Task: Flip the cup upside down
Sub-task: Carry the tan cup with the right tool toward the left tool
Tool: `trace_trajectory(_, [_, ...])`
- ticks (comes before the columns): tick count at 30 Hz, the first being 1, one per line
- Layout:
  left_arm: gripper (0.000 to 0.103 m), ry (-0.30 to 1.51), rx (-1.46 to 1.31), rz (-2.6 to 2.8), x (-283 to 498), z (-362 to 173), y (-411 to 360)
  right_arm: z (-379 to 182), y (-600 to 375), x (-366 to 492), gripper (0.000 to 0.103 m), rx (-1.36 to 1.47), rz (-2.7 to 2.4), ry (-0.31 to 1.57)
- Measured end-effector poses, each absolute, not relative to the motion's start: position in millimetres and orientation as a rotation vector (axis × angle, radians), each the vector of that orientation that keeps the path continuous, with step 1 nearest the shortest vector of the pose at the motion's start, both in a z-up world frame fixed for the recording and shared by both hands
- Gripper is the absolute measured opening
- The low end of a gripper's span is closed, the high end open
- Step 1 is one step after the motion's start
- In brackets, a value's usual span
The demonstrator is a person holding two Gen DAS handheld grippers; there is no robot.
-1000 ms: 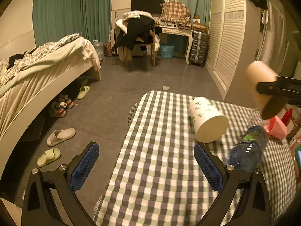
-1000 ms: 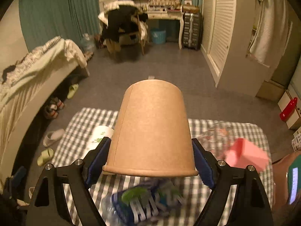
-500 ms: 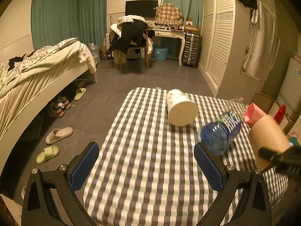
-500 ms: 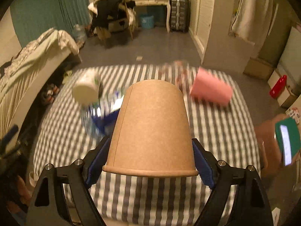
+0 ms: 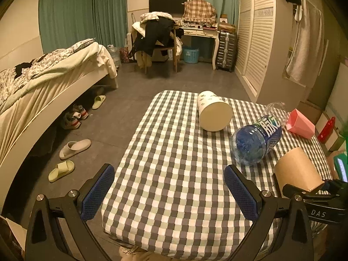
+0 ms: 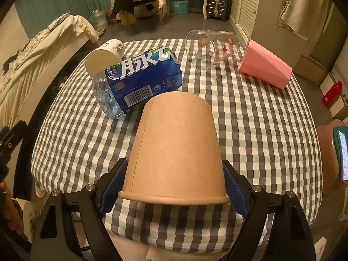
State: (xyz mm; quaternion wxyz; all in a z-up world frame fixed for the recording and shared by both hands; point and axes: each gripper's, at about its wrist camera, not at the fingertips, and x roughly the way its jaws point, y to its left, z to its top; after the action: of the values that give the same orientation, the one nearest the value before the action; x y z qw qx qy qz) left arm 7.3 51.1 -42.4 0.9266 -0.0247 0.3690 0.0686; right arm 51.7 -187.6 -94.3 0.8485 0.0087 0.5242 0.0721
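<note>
My right gripper [image 6: 174, 187] is shut on a brown paper cup [image 6: 175, 150], held upside down with its rim toward me and its base pointing away, low over the near part of the checked table [image 6: 261, 130]. The cup also shows in the left wrist view [image 5: 296, 170] at the right, clamped by the right gripper [image 5: 308, 193]. My left gripper [image 5: 169, 189] is open and empty above the table's near left part.
A blue-labelled plastic bottle [image 6: 139, 80] lies on its side just beyond the brown cup. A white paper cup [image 6: 104, 57], a clear glass [image 6: 212, 47] and a pink cup [image 6: 264, 68] lie tipped at the far side. A bed [image 5: 43, 87] stands left.
My right gripper has carried the brown cup down and back toward the table's near edge. The left gripper has pulled back and stays open.
</note>
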Motion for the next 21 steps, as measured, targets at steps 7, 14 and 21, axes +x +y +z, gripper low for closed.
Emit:
trace_trajectory(7, [0.103,0.762,-0.022,0.126,10,-41,35,-87,-199,48,0.088,0.099,0.187,1.058])
trace_trajectory(14, [0.103,0.784,0.006,0.081,13,-36,7,-52,-219,33,0.094,0.103,0.193,0.925])
trace_trajectory(21, [0.103,0.808,0.049,0.000,19,-25,-47,-33,-264,19,0.094,0.049,0.083,0.840])
